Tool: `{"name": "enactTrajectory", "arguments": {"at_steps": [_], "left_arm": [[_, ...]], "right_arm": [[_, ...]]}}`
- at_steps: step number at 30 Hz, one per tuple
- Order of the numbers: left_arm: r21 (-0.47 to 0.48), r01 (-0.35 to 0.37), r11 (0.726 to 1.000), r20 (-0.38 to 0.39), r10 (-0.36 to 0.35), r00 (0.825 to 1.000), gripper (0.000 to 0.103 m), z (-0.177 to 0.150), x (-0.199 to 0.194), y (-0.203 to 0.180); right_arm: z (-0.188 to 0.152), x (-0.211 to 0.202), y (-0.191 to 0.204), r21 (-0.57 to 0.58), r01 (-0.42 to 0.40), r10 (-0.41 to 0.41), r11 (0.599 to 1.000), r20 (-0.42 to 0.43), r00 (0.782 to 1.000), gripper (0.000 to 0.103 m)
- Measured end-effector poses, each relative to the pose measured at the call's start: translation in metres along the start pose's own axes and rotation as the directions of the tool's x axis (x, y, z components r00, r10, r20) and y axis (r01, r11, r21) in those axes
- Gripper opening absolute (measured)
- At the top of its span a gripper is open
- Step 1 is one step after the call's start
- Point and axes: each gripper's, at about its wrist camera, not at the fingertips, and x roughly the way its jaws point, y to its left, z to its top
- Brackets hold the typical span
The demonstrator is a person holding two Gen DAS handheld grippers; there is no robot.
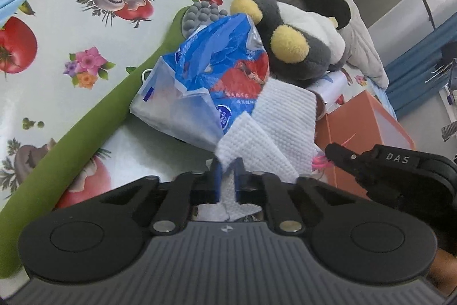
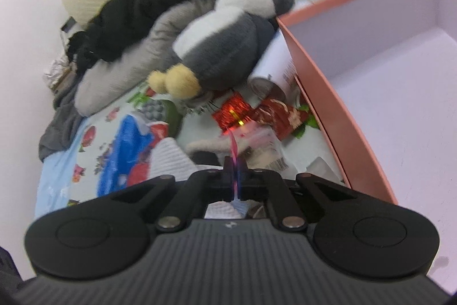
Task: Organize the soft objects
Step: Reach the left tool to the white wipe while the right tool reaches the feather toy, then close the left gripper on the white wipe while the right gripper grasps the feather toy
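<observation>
Left gripper (image 1: 227,162) clamped on white cloth (image 1: 265,145) corner; thin hold may slip; right gripper (image 2: 235,162) pinches pink ribbon (image 2: 233,147), may snag neighbouring red tinsel (image 2: 232,112).

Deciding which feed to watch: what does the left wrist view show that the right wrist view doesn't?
Left wrist only: the left gripper shut on the white cloth, and a green cushion. Right wrist only: the pink box with its open inside, red shiny packets, and the right gripper shut on a pink ribbon. Both: the penguin plush and blue bag.

The right claw (image 2: 236,167) pinches a pink ribbon (image 2: 233,147); plush penguin (image 2: 225,47) beyond, pink box (image 2: 328,93) right.
</observation>
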Motion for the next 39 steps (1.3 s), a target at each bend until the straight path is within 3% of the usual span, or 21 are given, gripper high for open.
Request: {"name": "enactTrajectory", "arguments": {"at_steps": [13,22,30,33,35,37,39], "left_arm": [[-0.009,0.054,0.999,0.118,-0.052,0.992,0.005,-0.027,-0.097,-0.007],[-0.045,0.065,0.997,0.088,-0.061,0.994,0.006,-0.069,-0.119,0.012],[-0.057,0.036,0.998,0.041,-0.034,0.999,0.008,-0.1,-0.124,0.024],[-0.055,0.016,0.998,0.029,-0.015,0.999,0.017,-0.106,-0.125,0.028],[-0.044,0.003,0.999,0.025,-0.002,1.0,0.034,-0.109,-0.125,0.029],[-0.022,-0.016,1.0,0.029,0.016,0.999,0.046,-0.109,-0.123,0.029],[0.008,-0.036,0.999,0.03,0.035,0.999,0.05,-0.107,-0.12,0.028]], "right_arm": [[-0.019,-0.073,0.024,-0.088,-0.085,0.09,0.992,0.053,0.995,0.005],[-0.071,-0.086,0.011,-0.093,-0.107,0.099,0.99,-0.091,0.991,0.005],[-0.121,-0.077,-0.005,-0.159,-0.039,0.008,0.986,-0.19,0.982,0.006],[-0.129,-0.073,-0.014,-0.152,-0.022,-0.013,0.988,-0.226,0.974,0.008],[-0.13,-0.074,-0.017,-0.163,-0.026,-0.014,0.986,-0.239,0.971,0.009],[-0.13,-0.076,-0.015,-0.204,-0.019,-0.031,0.979,-0.236,0.971,0.019],[-0.128,-0.081,-0.014,-0.233,-0.024,-0.027,0.972,-0.216,0.976,0.045]]}}
